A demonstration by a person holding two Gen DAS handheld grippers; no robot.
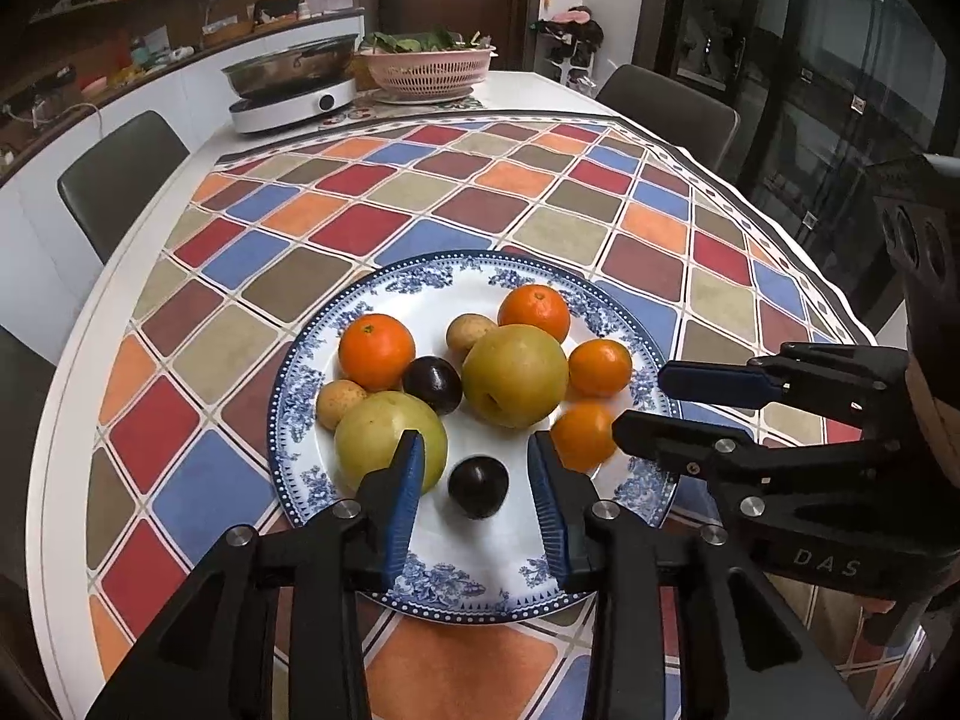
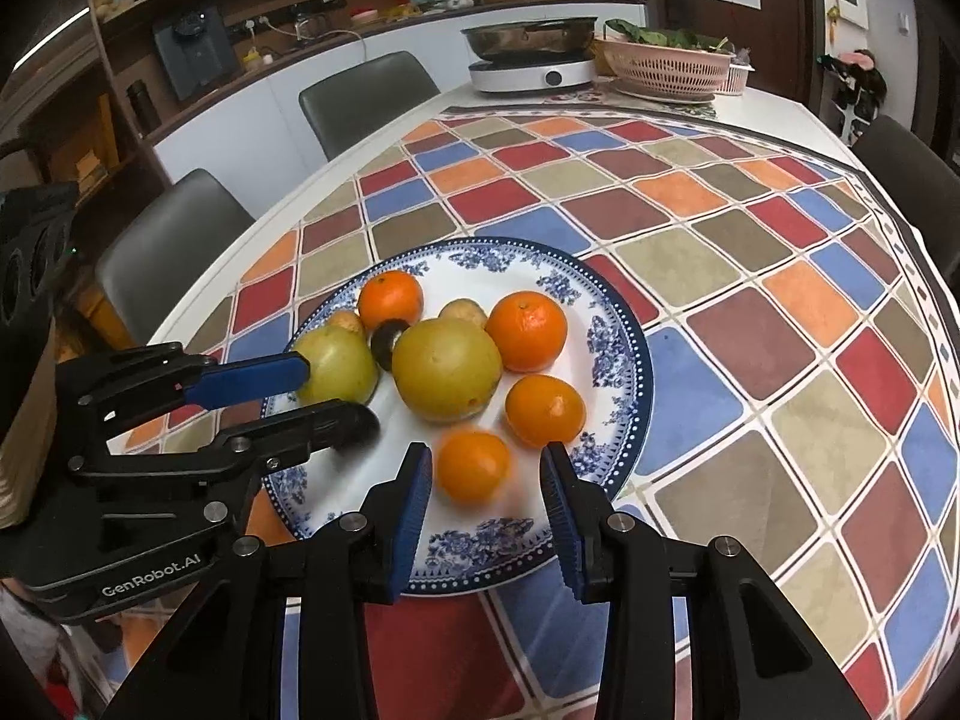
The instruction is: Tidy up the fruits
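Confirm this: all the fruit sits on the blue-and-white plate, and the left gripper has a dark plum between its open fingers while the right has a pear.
Not the pear: the right wrist view shows the right gripper straddling an orange. The rest holds: plate, left gripper, dark plum.

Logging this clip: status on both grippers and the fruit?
Left gripper open around dark plum. Right gripper open around orange. All fruit on plate. Nothing blocking.

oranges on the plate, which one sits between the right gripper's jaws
The nearest orange, at the plate's front edge, framed untouched by the right gripper; the other three lie farther back.
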